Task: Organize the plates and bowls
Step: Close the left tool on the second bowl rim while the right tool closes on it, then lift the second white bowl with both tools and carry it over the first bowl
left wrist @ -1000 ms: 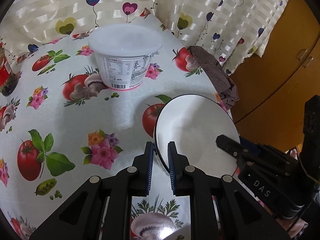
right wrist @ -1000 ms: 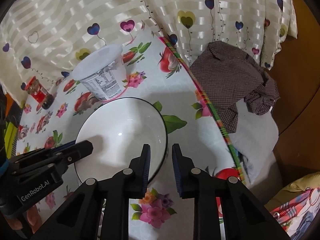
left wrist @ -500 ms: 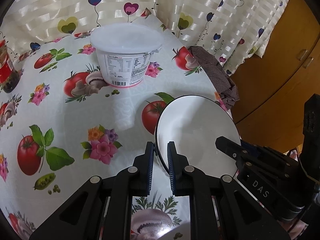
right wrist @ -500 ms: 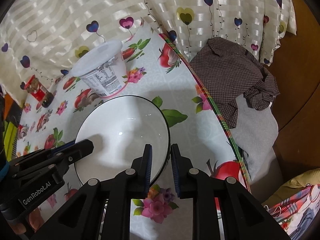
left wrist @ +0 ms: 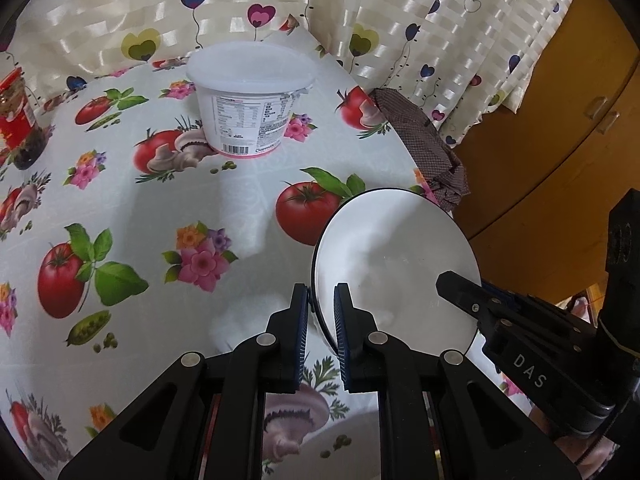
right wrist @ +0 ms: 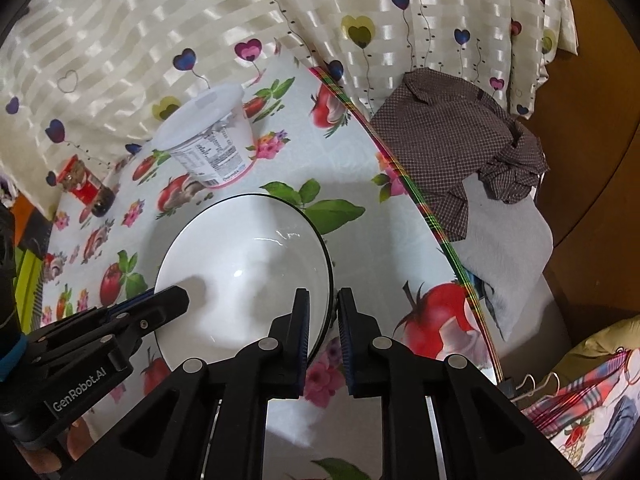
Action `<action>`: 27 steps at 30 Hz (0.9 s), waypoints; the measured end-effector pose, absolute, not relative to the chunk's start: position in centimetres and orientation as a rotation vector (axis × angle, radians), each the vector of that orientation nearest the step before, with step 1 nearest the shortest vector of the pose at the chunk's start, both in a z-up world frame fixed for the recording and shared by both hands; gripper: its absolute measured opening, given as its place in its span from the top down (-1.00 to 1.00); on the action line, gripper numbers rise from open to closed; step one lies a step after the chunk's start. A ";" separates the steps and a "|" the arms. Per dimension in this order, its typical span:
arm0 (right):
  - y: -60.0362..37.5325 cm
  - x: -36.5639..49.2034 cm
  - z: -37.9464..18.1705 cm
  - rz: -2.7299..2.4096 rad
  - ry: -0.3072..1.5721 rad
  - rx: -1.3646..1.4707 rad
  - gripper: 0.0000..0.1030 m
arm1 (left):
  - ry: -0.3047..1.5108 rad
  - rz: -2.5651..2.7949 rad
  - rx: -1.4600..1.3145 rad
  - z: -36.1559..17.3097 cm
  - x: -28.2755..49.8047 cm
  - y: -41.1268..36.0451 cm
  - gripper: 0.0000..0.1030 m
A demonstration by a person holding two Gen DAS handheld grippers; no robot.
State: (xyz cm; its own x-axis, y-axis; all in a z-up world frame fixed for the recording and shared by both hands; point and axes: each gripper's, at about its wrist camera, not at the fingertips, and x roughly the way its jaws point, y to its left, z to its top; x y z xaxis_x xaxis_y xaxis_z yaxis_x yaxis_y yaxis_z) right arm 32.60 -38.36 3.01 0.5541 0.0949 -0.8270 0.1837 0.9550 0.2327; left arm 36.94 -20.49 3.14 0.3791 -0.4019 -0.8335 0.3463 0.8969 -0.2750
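Observation:
A white bowl with a thin black rim (left wrist: pixel 392 256) (right wrist: pixel 248 264) is held above the tablecloth near the table's right edge. My left gripper (left wrist: pixel 321 312) is shut on its left rim. My right gripper (right wrist: pixel 323 316) is shut on its right rim. Each gripper also shows in the other's view: the right one at the lower right of the left wrist view (left wrist: pixel 520 332), the left one at the lower left of the right wrist view (right wrist: pixel 100 332).
A white lidded plastic tub (left wrist: pixel 250 96) (right wrist: pixel 210 140) stands at the back of the table. A red-labelled jar (left wrist: pixel 16 120) (right wrist: pixel 86 188) is at the far left. A brown checked cloth (right wrist: pixel 452 152) hangs off the right edge. Curtains hang behind, a wooden cabinet (left wrist: pixel 560 128) at right.
The bowl, held by both grippers, has shifted slightly to the right and toward the table's edge. The right gripper's jaws have closed in on the rim.

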 end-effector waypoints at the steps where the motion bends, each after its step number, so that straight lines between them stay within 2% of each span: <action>1: -38.2 32.4 3.1 -0.052 0.984 0.309 0.72 | 1.078 -0.476 -0.062 3.3 36.8 -20.3 0.74; 27: -35.6 24.9 8.9 -0.018 0.887 0.300 0.72 | 0.971 -0.481 -0.039 9.1 29.0 -17.7 0.74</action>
